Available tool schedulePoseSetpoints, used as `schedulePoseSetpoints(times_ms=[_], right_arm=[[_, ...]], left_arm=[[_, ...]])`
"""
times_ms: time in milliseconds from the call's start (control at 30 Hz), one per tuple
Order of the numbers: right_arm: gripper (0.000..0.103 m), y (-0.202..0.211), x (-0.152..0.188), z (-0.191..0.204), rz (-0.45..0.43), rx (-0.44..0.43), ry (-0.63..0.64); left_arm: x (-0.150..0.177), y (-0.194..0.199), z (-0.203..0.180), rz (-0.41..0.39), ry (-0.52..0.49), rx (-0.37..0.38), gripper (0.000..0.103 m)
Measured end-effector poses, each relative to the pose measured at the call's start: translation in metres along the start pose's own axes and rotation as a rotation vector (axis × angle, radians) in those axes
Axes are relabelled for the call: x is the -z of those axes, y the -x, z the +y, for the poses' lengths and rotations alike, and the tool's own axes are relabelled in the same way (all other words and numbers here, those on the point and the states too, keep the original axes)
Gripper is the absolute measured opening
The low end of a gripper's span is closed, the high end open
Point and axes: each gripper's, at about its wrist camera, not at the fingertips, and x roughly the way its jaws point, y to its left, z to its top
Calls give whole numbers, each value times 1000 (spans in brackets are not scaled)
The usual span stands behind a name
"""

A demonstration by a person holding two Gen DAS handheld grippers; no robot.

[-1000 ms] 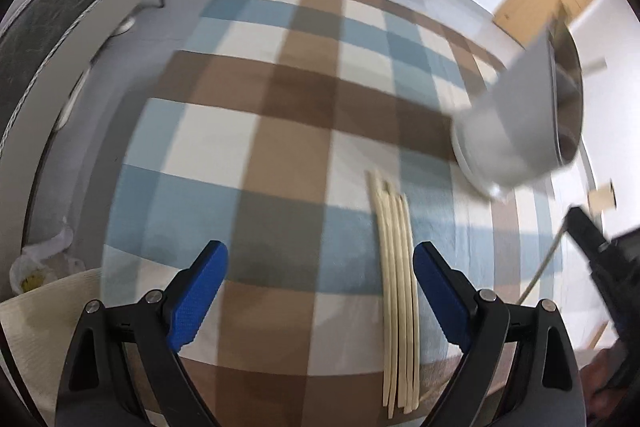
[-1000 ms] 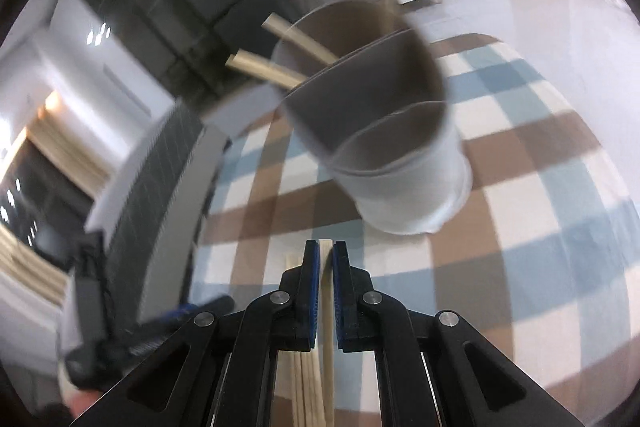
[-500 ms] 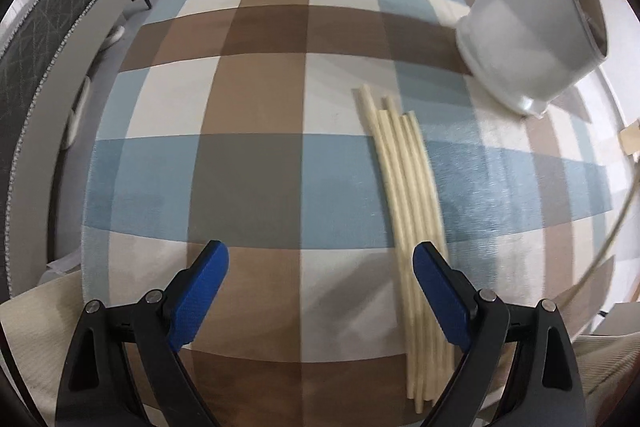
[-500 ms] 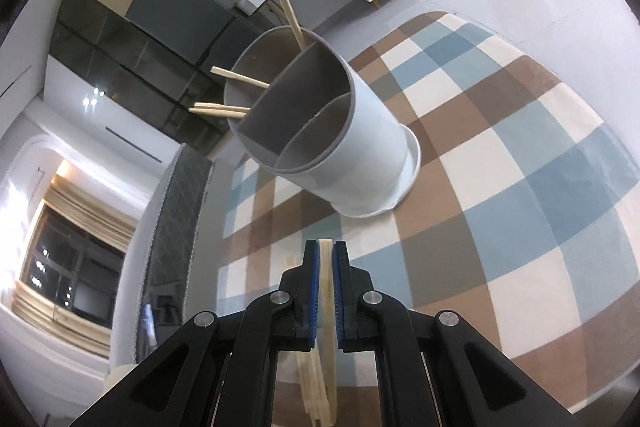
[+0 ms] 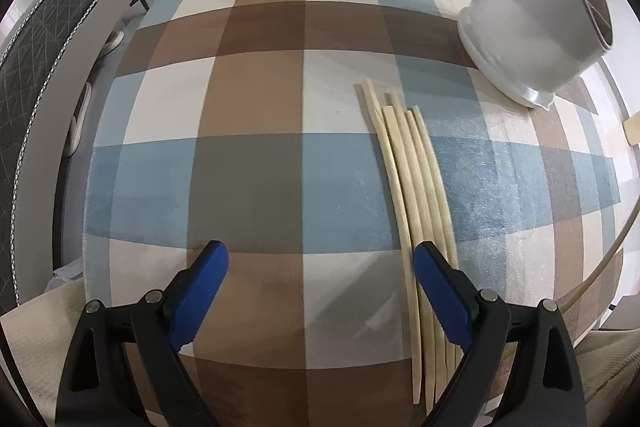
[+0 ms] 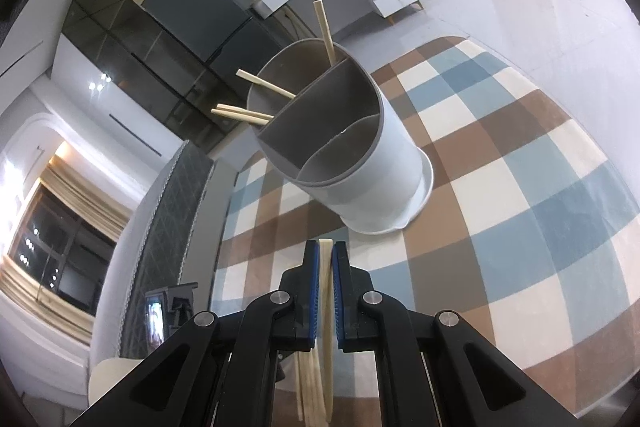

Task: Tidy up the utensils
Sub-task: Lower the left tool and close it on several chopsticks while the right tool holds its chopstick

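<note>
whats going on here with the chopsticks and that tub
A person is sorting chopsticks into a divided holder that stands on a checked rug. The right hand-held gripper is shut on one chopstick, pointed toward the holder, where four chopsticks already lean in the far compartment. The left hand-held gripper is open above the rug, beside a loose bundle lying there, with its right finger over the bundle's edge.

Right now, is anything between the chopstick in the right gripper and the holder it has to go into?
Nothing visible blocks it. The right gripper is shut on one chopstick, and only bare checked rug lies between it and the grey holder. Its two nearer compartments look empty.
</note>
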Motion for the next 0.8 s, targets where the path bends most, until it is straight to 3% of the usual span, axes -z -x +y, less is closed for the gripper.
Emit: schedulePoseSetpoints(times_ms=[233, 767, 800], right_arm=[[6, -2, -1, 0, 7, -7, -16], [6, -9, -4, 5, 13, -17, -7], [6, -9, -4, 4, 16, -18, -9]], left_arm=[[-2, -1, 7, 27, 18, -23, 91], [-51, -6, 4, -44, 25, -38, 90], [-51, -7, 6, -44, 29, -33, 87]])
